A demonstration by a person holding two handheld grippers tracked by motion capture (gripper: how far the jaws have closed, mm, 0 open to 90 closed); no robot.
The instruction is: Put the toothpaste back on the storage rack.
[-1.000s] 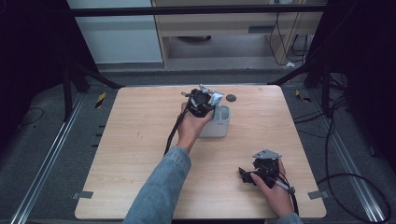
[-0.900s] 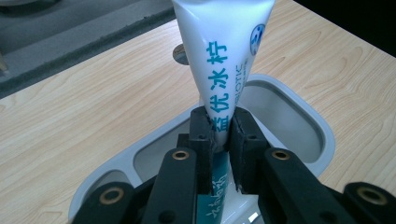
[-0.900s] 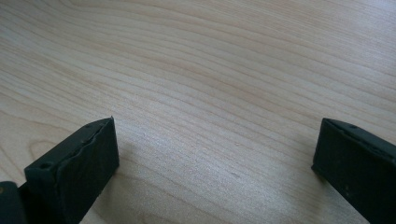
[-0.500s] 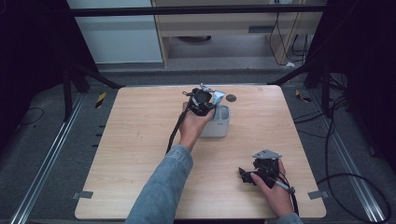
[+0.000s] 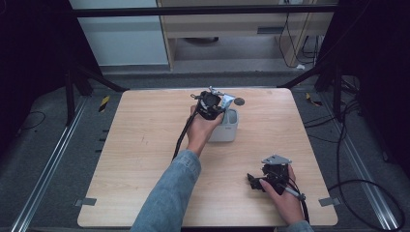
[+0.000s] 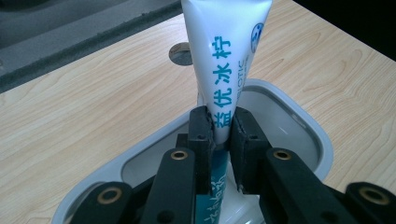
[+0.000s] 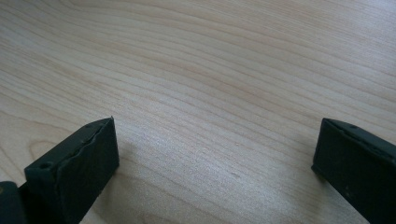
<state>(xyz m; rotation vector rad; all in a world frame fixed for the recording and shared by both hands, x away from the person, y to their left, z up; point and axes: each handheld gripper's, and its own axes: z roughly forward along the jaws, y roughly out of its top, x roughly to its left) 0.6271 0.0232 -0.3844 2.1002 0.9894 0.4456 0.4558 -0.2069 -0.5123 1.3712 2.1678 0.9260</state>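
Your left arm is stretched across the table [image 5: 145, 145]; the left gripper [image 6: 223, 133] is clamped on the tube [image 6: 224, 56], held over the white tub [image 5: 227, 133]. Your right gripper [image 7: 212, 154] rests near the table's near edge, its 2 jaws wide apart. Against the earlier frames, nothing has shifted.

open tabletop [image 5: 145, 145] left of white bin [image 5: 228, 133]
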